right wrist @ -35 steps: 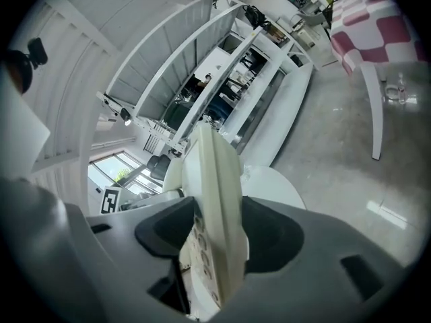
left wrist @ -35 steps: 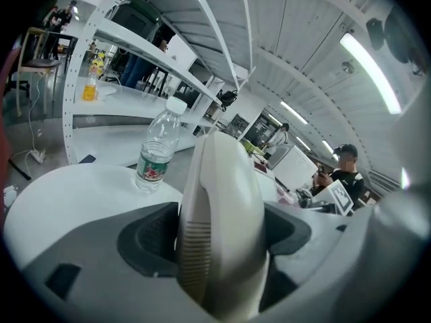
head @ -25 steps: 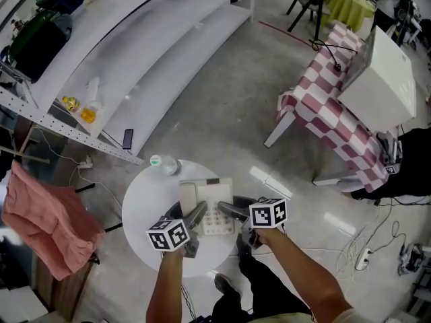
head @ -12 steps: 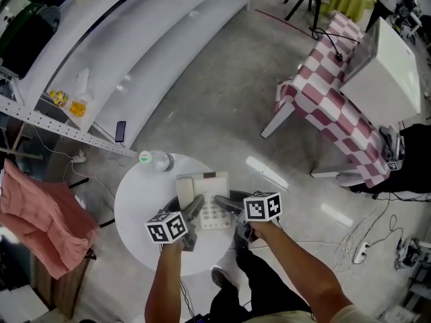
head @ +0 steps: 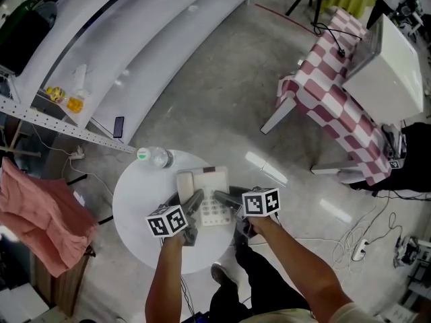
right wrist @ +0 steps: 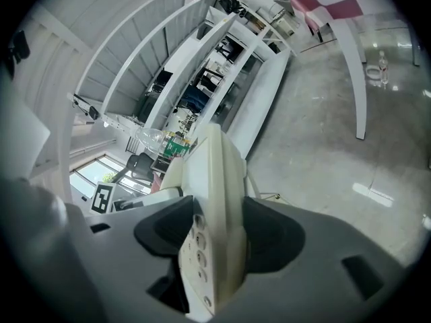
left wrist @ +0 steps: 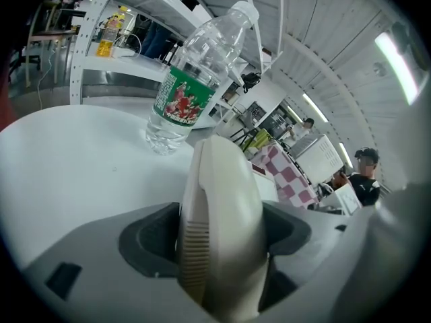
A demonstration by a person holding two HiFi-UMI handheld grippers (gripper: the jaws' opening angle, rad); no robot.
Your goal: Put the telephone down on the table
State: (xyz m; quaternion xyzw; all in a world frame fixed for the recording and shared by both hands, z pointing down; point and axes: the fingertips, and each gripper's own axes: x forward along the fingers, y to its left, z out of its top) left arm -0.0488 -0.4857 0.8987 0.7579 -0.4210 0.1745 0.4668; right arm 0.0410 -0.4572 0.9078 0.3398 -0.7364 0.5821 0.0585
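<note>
A cream desk telephone [head: 205, 195] lies over the round white table [head: 138, 210], near its right side. My left gripper [head: 194, 204] is shut on the handset [left wrist: 219, 227] along the phone's left edge. My right gripper [head: 222, 199] is shut on the phone's body [right wrist: 214, 214] at its right edge, keypad side showing between the jaws. In the head view I cannot tell whether the phone rests on the tabletop or hangs just above it.
A clear water bottle [head: 154, 157] with a green label [left wrist: 188, 96] stands at the table's far edge, just beyond the phone. White shelving [head: 121, 52] runs behind. A checked-cloth table [head: 337, 106] stands to the right across concrete floor.
The phone and both grippers have shifted slightly left and away from me over the table; both grips are unchanged.
</note>
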